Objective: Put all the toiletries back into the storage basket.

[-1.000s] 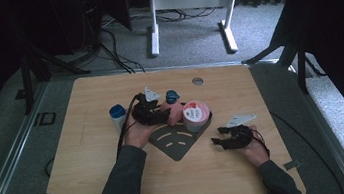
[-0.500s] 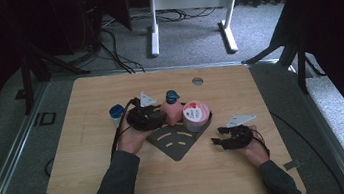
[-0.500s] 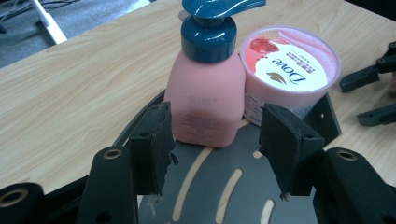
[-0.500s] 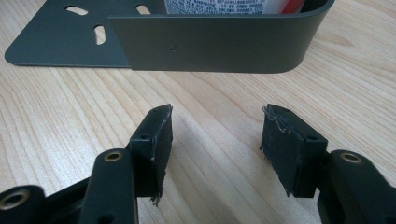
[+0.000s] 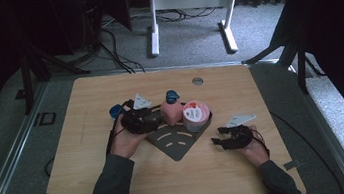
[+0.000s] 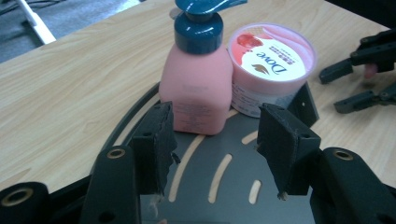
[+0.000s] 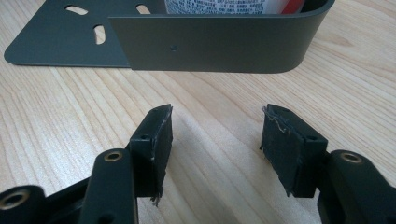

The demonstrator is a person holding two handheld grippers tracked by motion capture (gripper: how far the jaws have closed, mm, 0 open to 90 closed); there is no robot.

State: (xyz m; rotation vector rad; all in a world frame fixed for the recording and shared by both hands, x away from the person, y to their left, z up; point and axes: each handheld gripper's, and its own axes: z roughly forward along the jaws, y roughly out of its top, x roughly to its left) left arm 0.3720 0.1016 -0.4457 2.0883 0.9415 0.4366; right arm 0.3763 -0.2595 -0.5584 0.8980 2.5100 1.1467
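1. the pink pump bottle [image 6: 196, 86] with a dark blue pump head stood upright on the dark grey slotted tray [image 6: 219, 186], near the tray's back corner.
2. the round pink dove tub [image 6: 271, 65] stood just beside the bottle, on its right in the left gripper view, and the two seemed to touch.
3. the left gripper [image 6: 217, 135] was over the tray, just in front of the bottle; its jaws had just been closing a little, but they stood apart and nothing was between the pads.
4. the left pad was very near to the bottle's lower corner; if it touched it, i could not tell.
5. in the high view the left gripper [image 5: 155, 122] was at the left side of the bottle [image 5: 171, 111], and a small blue object [image 5: 116, 111] lay behind the hand on the wooden table [image 5: 96, 187].
6. the right gripper [image 7: 215, 135] was low over the table, well apart from the bottle, in front of the tray's upright wall [image 7: 210, 44]; its jaws were spread and empty.
7. in the high view the right gripper [image 5: 220, 138] was just to the right of the tray [image 5: 178, 144].
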